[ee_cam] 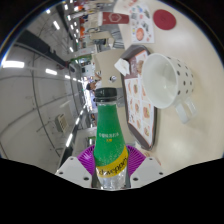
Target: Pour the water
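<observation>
Your claw (pixel 111 165) is closed on the clear plastic bottle with green label and white cap (pixel 109 130), its magenta pads pressing both sides. The glossy white ceramic mug with speckled pattern (pixel 166 80) lies far right on the patterned bench (pixel 141 105), just beyond the bottle.

The bottle's (pixel 109 135) lower end is hidden behind the claw (pixel 111 166) and its purple pads (pixel 92 160), so the grip itself cannot be made out. The print on its yellow label is too blurred to read. Things far beyond the mug (pixel 165 82) blur together.
</observation>
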